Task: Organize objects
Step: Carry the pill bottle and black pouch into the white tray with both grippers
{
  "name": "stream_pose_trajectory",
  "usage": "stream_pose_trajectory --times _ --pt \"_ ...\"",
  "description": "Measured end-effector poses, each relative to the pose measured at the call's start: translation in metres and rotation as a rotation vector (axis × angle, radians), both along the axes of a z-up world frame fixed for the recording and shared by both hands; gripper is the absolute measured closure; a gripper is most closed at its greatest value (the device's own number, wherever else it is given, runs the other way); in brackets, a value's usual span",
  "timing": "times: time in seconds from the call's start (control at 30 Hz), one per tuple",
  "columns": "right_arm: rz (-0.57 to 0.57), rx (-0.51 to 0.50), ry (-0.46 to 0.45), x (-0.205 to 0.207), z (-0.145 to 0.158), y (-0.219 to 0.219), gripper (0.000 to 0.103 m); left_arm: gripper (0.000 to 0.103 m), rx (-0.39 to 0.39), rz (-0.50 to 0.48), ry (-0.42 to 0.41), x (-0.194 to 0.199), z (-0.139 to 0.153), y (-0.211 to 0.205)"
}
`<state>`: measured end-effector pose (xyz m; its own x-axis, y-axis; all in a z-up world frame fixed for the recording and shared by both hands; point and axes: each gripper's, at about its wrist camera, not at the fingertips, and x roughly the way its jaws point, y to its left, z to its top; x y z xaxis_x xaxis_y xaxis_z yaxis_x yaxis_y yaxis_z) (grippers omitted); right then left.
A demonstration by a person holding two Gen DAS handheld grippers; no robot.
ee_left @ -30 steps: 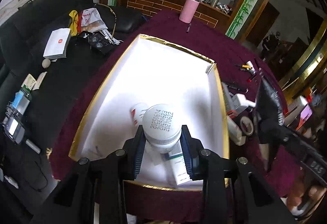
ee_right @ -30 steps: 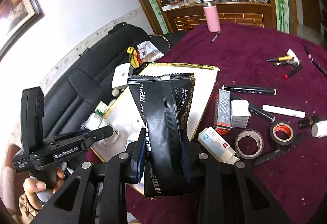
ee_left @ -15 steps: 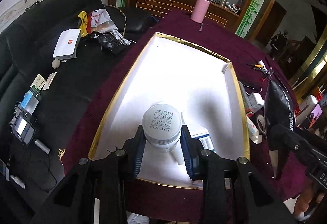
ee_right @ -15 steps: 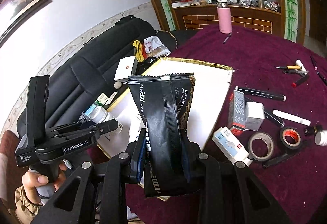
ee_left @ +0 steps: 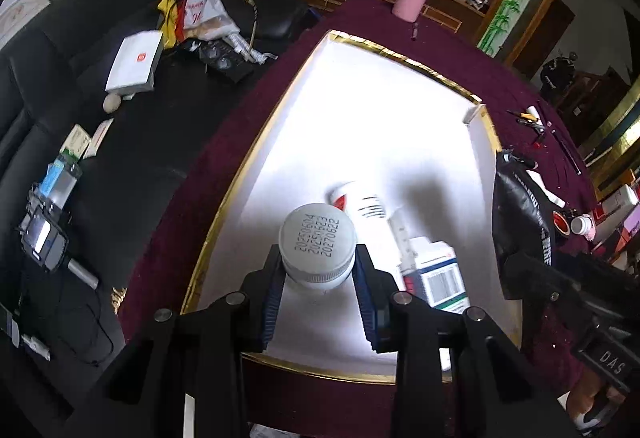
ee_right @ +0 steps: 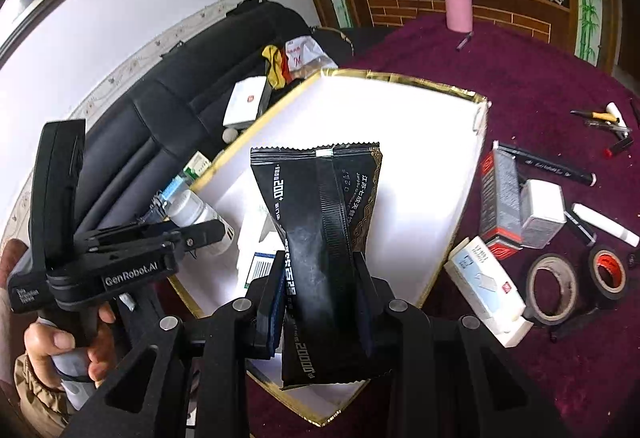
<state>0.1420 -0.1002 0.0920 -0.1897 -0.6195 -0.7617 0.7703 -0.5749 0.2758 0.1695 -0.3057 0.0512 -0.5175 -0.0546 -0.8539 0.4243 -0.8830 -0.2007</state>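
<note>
I am holding the left gripper [ee_left: 318, 278] low in the centre of the left wrist view, its 2 blue-padded fingers [ee_left: 272, 298] pinching a white bottle [ee_left: 317, 244] just under the ribbed cap, whose top is showing 3 lines of printed digits. The bottle is sitting above the near end of the white tray [ee_left: 360, 98] with the gold rim, which is filling the middle of that frame on the maroon tablecloth [ee_left: 440, 38]. Inside the tray, right of the bottle, a second white bottle [ee_left: 360, 200] is lying on its side, with a blue-and-white box [ee_left: 438, 274] below it; whether the held bottle is touching the tray floor, I cannot tell.

I am holding the right gripper [ee_right: 320, 302] at the lower centre of the right wrist view, its fingers pressing on both sides of a black foil packet [ee_right: 320, 230], which is standing upright over the near right part of the tray [ee_right: 400, 118]. At the lower left of that frame the left gripper [ee_right: 200, 234] is showing from the side, with the person's hand [ee_right: 68, 350] wrapping its handle.

At the right of the same frame, off the tray, 2 tape rolls [ee_right: 552, 288], a red-and-grey box [ee_right: 500, 202], a white box [ee_right: 486, 274] and a black pen [ee_right: 548, 166] are lying on the cloth. A pink flask [ee_right: 458, 2] is standing at the upper centre right.
</note>
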Motion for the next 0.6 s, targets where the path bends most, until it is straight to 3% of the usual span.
stream_pose_trajectory --times 0.23,0.6 --pt "0.013 0.027 0.006 0.002 -0.008 -0.007 0.071 0.07 0.043 -0.047 -0.095 0.001 -0.003 -0.004" --pt "-0.011 0.083 0.04 -0.004 -0.024 -0.021 0.071 0.07 -0.009 -0.07 -0.155 -0.013 -0.004 -0.012"
